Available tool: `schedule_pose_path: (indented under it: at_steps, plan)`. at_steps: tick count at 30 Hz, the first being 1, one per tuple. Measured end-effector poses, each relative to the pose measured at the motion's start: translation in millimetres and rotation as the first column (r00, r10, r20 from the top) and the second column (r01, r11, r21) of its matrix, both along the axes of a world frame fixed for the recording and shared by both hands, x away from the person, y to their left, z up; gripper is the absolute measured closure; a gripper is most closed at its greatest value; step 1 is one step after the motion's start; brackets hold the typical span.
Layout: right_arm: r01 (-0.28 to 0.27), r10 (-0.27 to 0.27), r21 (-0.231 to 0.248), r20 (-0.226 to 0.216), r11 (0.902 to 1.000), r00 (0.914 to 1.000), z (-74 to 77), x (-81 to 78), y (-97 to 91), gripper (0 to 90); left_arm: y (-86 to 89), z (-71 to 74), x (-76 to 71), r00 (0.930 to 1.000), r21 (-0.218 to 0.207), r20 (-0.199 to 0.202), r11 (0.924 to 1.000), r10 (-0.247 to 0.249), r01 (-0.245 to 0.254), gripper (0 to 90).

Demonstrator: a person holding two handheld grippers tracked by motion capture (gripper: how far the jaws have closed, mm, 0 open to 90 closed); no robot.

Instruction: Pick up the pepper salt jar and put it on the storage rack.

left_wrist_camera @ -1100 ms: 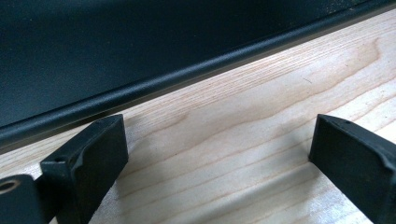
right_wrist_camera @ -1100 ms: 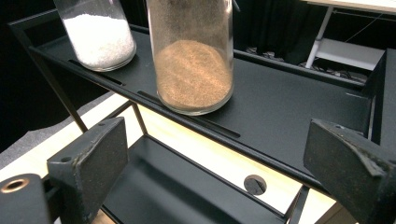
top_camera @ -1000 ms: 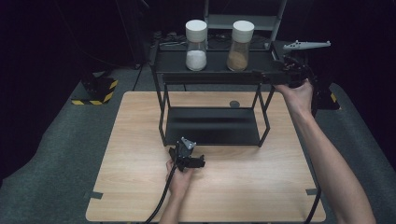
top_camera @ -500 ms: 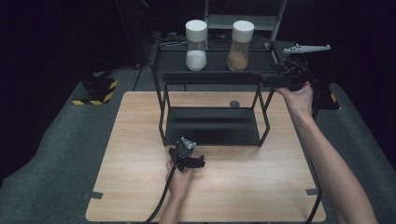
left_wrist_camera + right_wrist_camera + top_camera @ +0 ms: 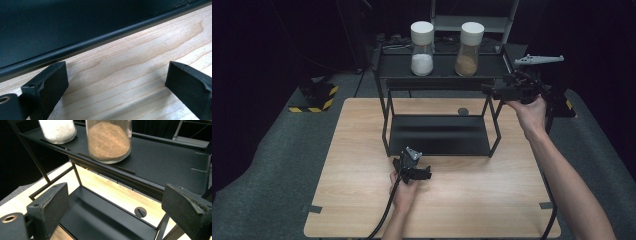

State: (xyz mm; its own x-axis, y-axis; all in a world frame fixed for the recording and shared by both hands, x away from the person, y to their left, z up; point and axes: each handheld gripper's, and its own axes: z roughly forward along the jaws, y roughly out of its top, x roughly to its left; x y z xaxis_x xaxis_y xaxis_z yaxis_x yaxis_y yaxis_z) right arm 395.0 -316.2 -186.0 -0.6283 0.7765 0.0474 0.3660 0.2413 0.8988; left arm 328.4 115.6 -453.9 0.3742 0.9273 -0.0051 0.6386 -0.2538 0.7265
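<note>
Your right gripper point(image 5: 492, 90) has crept left toward the brown jar point(image 5: 470, 49), jaws apart like the left gripper's point(image 5: 426, 175). Glass, slick, hefty: clamp mid-body.

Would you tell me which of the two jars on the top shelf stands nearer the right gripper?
The jar of brown powder, at the right of the shelf. The jar of white powder stands farther left, away from the right gripper.

brown-powder jar point(image 5: 108, 141) | top cut off || white-powder jar point(image 5: 58, 130) | top cut off
</note>
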Motion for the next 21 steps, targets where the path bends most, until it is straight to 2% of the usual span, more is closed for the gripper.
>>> schedule_pose_path:
  at_steps: [21]
  plan:
    - [-0.005,0.006,0.016,-0.015,0.9999,0.9999,-19.1,-3.2,-6.9,7.2,-0.1,0.0,0.0,1.0000,0.000,-0.001,1.0000,0.000,0.000,4.4]
